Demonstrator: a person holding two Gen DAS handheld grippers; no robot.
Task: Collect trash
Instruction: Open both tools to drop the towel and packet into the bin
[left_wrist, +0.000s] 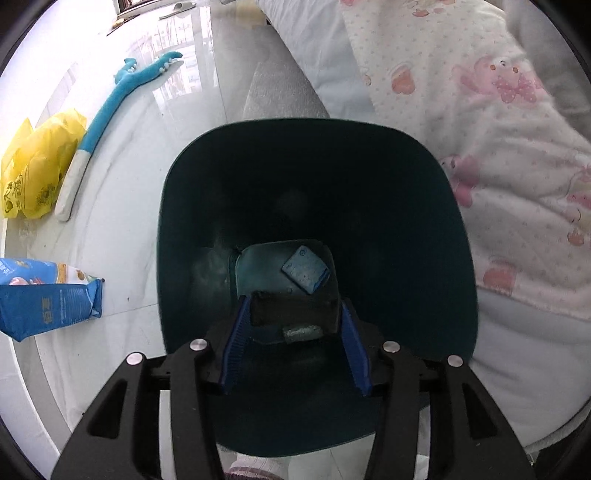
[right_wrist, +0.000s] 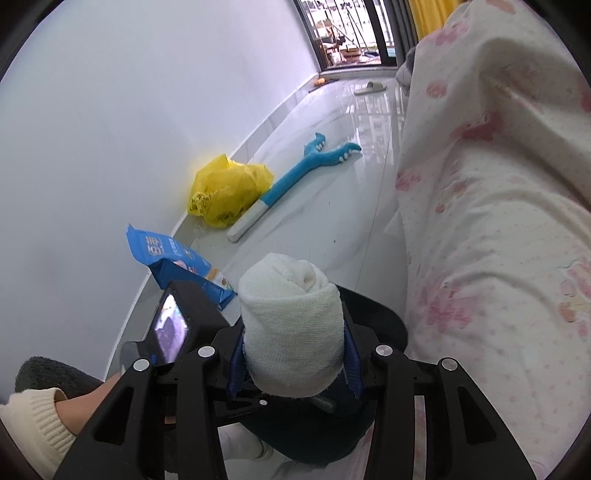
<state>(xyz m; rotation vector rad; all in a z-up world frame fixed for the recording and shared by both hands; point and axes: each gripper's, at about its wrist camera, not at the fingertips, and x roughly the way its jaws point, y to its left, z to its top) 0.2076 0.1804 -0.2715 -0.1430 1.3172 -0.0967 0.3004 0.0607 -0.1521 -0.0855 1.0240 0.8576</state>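
Off to the left of my left claw (left_wrist: 295, 325), a blue snack bag (left_wrist: 51, 306) lay on the pale floor (left_wrist: 122, 229), with a yellow plastic bag (left_wrist: 37, 173) and a blue long-handled toy (left_wrist: 99, 129) farther out beyond it. Straight ahead of that claw stood the dark teal bin (left_wrist: 314, 206); I was looking down its mouth, my jaws partly spread with nothing between the pads. A small blue packet (left_wrist: 306, 272) lay at the bottom, well below the tips. To the right of the bin spread a pink-patterned quilt (left_wrist: 498, 147).

My right claw (right_wrist: 293, 354) was clamped on a rolled white cloth (right_wrist: 291, 325), one pad on each flank of the roll, its free end poking out ahead. I judged it light, soft and squashy, unlikely to slip from ribbed pads, and best gripped across the thick middle, as it was. The crinkly bags on the floor looked light too, probably slick; I would pinch them at a folded edge or seam.
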